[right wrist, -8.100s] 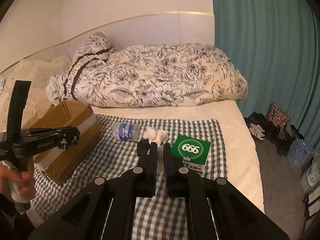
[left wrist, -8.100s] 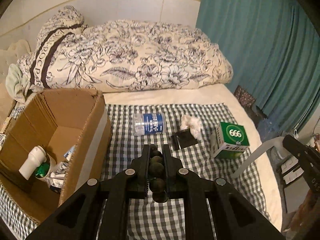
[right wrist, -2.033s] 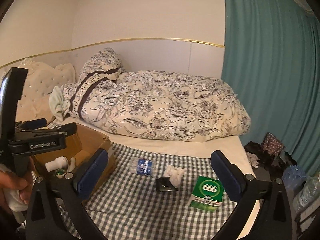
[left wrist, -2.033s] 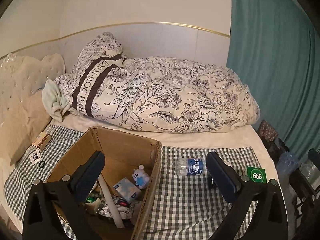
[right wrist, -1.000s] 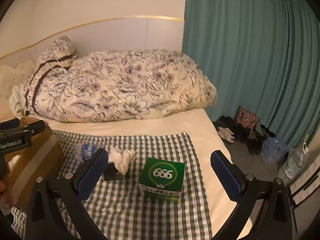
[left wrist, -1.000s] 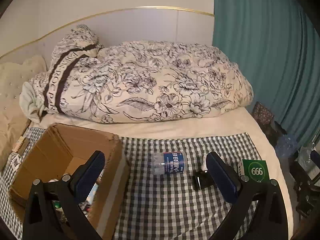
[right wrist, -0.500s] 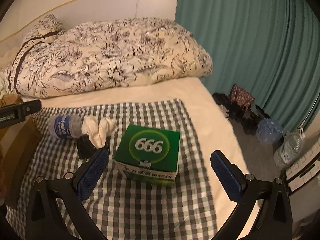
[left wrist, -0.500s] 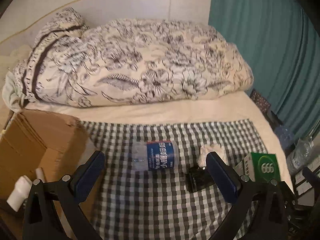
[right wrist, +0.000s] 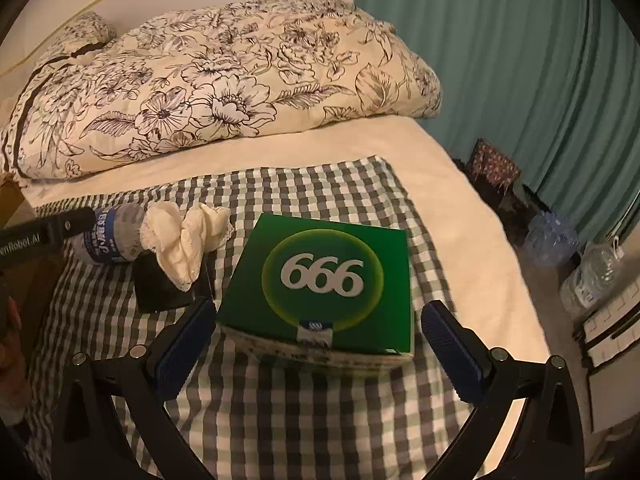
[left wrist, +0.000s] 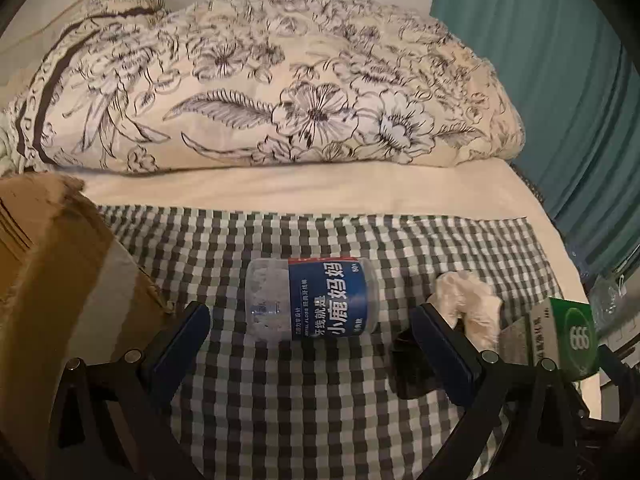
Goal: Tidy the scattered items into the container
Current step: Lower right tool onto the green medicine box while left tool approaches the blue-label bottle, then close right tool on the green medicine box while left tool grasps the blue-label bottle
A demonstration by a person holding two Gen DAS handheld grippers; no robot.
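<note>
Checked cloth (left wrist: 320, 420) over the bed was our work surface. We had the left gripper (left wrist: 310, 336) with jaws wide apart, framing the floss jar (left wrist: 312, 300) lying on its side; the right gripper (right wrist: 316, 336) likewise gaped around the green 666 box (right wrist: 324, 280). Best bet, we figured, was pushing each further forward so the pads sat at mid-body before squeezing, since the jar could roll. Just beyond lay a crumpled white cloth (right wrist: 184, 236) on a black pouch (right wrist: 160, 284). The cardboard box (left wrist: 52, 264) sat left, floral duvet (left wrist: 260, 92) behind.
</note>
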